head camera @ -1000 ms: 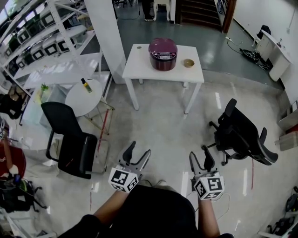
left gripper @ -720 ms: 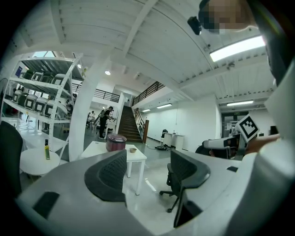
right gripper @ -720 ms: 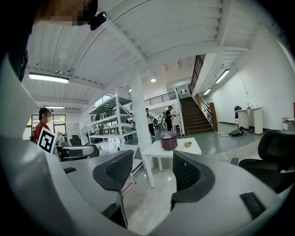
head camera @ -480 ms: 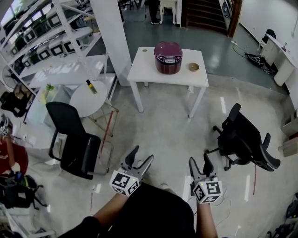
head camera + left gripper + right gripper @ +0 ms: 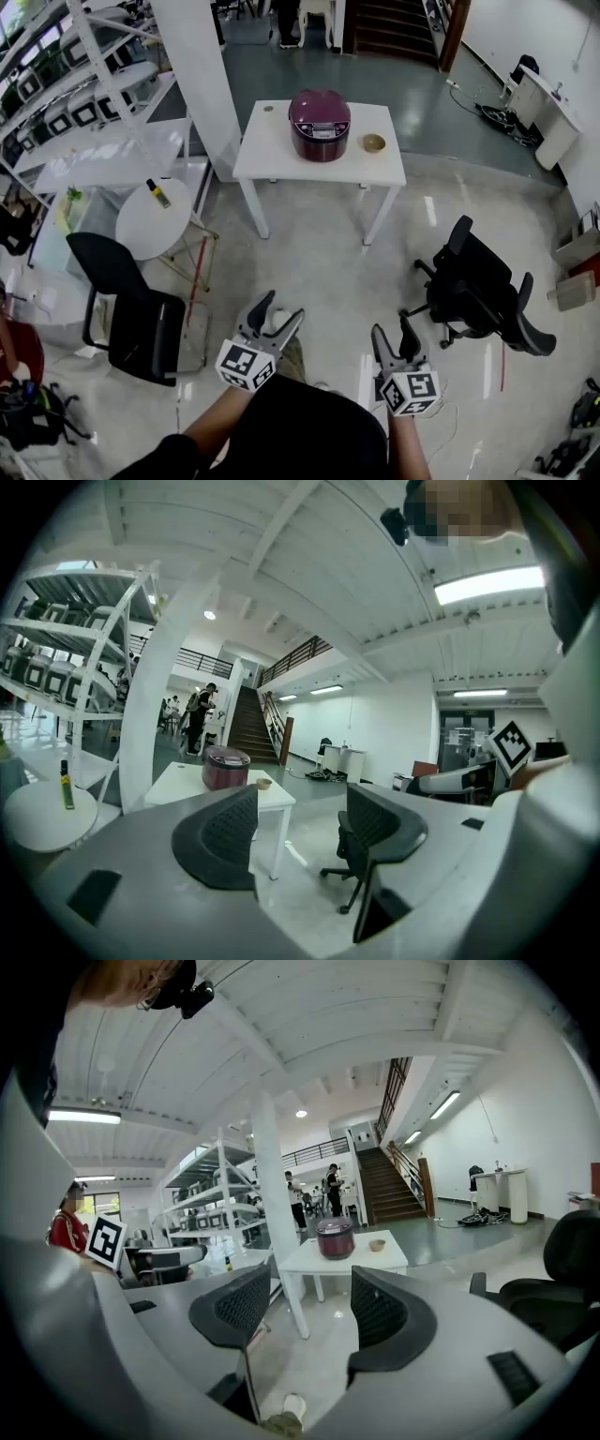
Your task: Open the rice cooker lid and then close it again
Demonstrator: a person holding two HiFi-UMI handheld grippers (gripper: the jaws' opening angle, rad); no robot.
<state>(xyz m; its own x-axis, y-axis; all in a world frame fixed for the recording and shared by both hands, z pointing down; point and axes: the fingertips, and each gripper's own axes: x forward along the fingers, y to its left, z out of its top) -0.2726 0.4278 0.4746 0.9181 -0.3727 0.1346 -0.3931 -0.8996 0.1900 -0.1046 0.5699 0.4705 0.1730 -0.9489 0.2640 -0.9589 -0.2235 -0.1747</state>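
Note:
A maroon rice cooker (image 5: 320,125) with its lid down stands on a white table (image 5: 272,155) far ahead; it also shows small in the left gripper view (image 5: 226,768) and the right gripper view (image 5: 335,1238). My left gripper (image 5: 279,313) is held low at the bottom of the head view, open and holding nothing. My right gripper (image 5: 393,335) is beside it, open too, with nothing between its jaws. Both are a long way short of the table.
A small tan bowl (image 5: 374,142) sits on the table right of the cooker. A black chair (image 5: 131,307) and a round white table (image 5: 155,206) stand at left, a black office chair (image 5: 473,289) at right. A white pillar (image 5: 195,70) and shelving (image 5: 66,75) are at far left.
The view has shifted forward and the table with the cooker sits a little lower and nearer. Both grippers stay open and held in front of the body.

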